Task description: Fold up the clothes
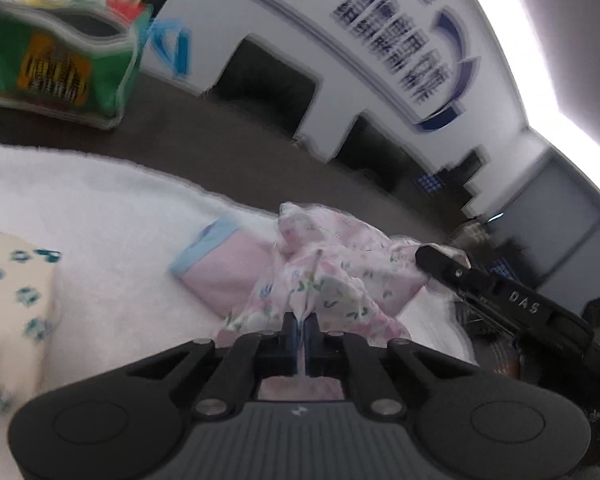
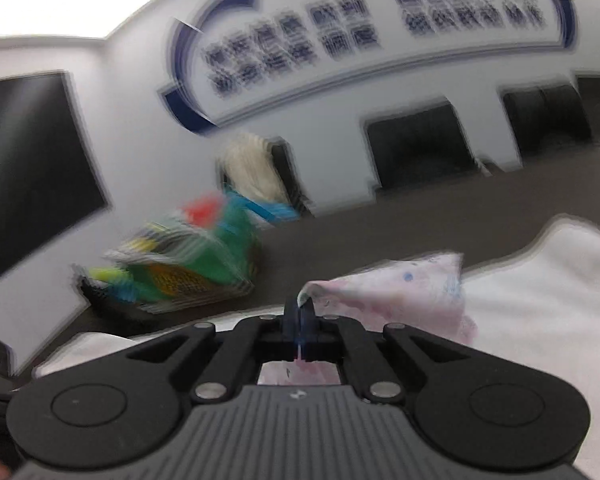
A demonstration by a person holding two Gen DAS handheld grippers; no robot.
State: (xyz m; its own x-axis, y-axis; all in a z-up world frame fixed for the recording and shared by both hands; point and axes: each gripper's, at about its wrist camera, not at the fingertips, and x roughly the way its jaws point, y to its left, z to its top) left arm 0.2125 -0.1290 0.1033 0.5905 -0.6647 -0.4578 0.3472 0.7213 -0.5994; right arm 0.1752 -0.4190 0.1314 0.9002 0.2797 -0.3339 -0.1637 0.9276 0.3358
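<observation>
We see the pink floral garment [image 1: 332, 276] bunched on the white blanket [image 1: 112, 216], its fabric clamped in both our left gripper [image 1: 303, 320] and right gripper [image 2: 300, 312]. Only the left view shows its blue-cuffed sleeve [image 1: 216, 256] at 10 o'clock and a paw-print cloth [image 1: 16, 300].

— Any lettering you can make out?
— Only "DAS", in pale capitals on the side of the black plastic gripper finger [image 1: 522, 301] reaching in at the right of the left wrist view.
— And the dark blue characters on the white wall sign [image 2: 364, 28]?
— Too blurred to read. The same goes for the orange label on the green bag [image 1: 56, 70].
</observation>
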